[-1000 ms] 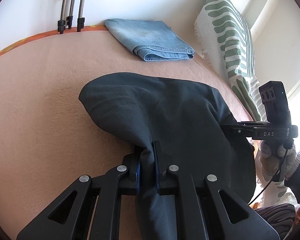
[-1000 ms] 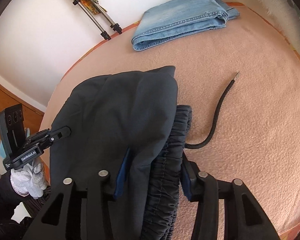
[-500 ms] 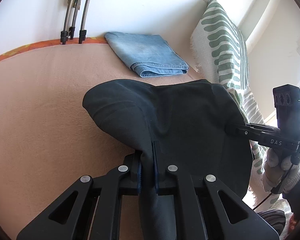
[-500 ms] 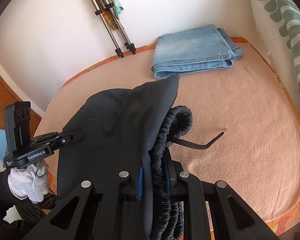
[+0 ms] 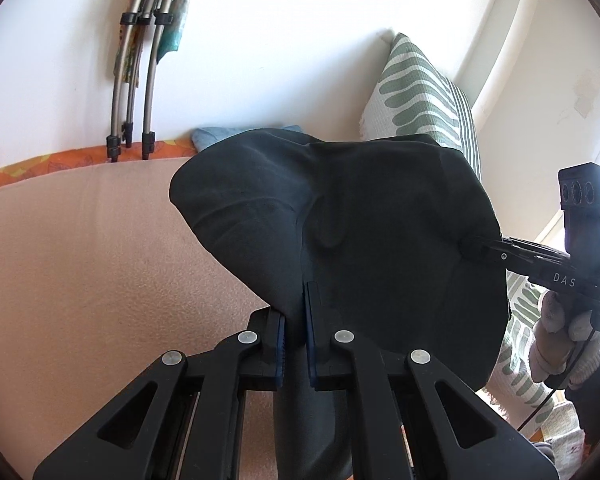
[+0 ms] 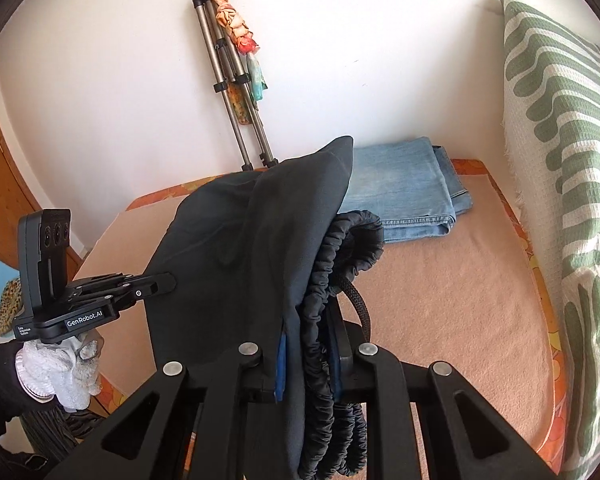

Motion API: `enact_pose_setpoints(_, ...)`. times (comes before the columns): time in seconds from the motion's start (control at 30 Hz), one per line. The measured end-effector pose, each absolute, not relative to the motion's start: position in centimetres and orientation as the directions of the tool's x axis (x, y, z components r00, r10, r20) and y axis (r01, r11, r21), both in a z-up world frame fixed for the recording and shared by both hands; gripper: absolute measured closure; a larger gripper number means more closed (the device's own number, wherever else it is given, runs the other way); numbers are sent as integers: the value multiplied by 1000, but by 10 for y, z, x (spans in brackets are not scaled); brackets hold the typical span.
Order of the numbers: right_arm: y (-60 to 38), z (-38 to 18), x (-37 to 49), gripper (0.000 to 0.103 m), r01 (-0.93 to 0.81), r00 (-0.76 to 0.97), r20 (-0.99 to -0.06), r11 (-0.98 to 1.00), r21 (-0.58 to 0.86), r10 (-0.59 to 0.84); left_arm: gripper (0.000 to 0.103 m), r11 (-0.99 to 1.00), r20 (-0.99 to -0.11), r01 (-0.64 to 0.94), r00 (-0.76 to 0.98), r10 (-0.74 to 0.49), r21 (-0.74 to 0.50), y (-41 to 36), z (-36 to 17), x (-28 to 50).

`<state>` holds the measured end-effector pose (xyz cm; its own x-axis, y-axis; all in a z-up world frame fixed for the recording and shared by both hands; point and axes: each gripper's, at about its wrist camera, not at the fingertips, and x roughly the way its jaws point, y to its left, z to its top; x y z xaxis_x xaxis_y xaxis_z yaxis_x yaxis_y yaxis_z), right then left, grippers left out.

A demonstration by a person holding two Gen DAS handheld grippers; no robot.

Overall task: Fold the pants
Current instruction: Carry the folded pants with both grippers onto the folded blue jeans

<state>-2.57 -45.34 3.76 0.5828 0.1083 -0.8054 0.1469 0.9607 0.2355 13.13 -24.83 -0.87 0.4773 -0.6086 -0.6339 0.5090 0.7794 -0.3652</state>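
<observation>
The dark grey pants [image 5: 364, 220] hang in the air between both grippers, lifted off the pink bed [image 5: 80, 240]. My left gripper [image 5: 295, 320] is shut on a fold of the fabric. My right gripper [image 6: 308, 344] is shut on the elastic waistband [image 6: 320, 280], with a black drawstring [image 6: 356, 300] looping beside it. In the left wrist view the right gripper [image 5: 472, 249] grips the pants' right edge. In the right wrist view the left gripper [image 6: 168, 280] grips the pants' left side [image 6: 236, 248].
Folded blue jeans [image 6: 404, 188] lie at the back of the bed near the wall. A green-and-white patterned cushion [image 6: 560, 140] stands along the right side. Tripod legs [image 5: 132, 92] lean against the white wall. A wooden door [image 6: 0, 184] is at the left.
Both grippers have risen, lifting the pants off the bed into the air. The right gripper closed on the waistband between one second and half a second ago.
</observation>
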Motion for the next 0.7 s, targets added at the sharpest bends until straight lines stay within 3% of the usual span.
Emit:
enact_pose_setpoints(0.37, -502, 79, 52, 88, 144, 672, -739, 972, 185, 41, 97, 770, -547, 544, 553, -628, -334, -283, 41, 210)
enact_pose_setpoints(0.7, -561, 48, 139, 88, 142, 678, -734, 974, 174, 33, 97, 762, -526, 572, 567, -634, -303, -320, 33, 300)
